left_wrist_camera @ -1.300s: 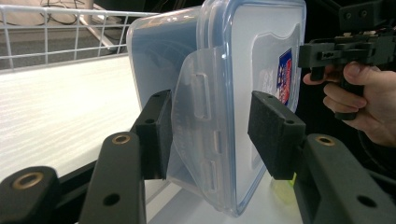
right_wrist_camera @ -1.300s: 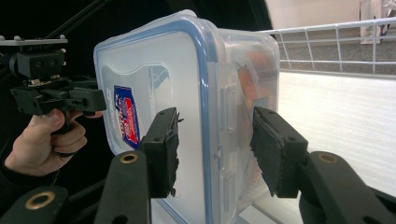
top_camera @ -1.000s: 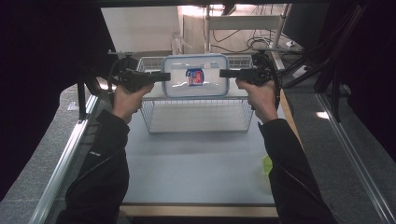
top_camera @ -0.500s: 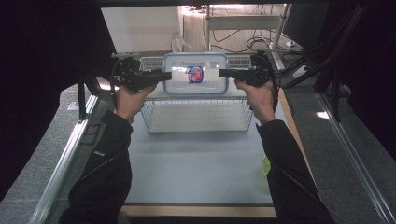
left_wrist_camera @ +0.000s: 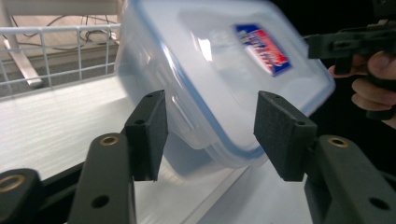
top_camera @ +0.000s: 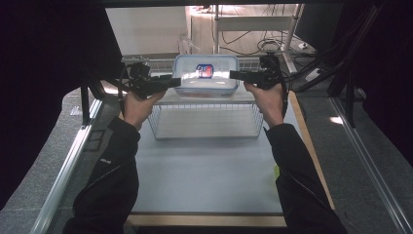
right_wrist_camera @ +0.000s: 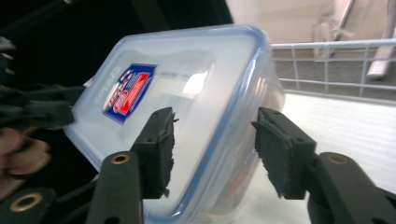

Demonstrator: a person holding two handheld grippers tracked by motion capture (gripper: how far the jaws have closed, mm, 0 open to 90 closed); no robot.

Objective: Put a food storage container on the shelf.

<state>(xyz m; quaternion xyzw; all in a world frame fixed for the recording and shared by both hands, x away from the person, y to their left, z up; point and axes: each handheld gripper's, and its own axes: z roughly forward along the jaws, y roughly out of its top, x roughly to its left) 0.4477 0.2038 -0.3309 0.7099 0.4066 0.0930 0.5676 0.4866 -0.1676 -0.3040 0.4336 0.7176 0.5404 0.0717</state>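
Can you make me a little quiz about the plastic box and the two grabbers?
1. What colour is the rim of the lid on the box? A green, B blue, C yellow.
2. True or false: the left gripper and the right gripper are at opposite ends of the box.
3. Fill in: the basket by the box is made of white ____.
Key: 1 B. 2 True; the left gripper's jaws have just been opening, with the box's end between them. 3 wire.
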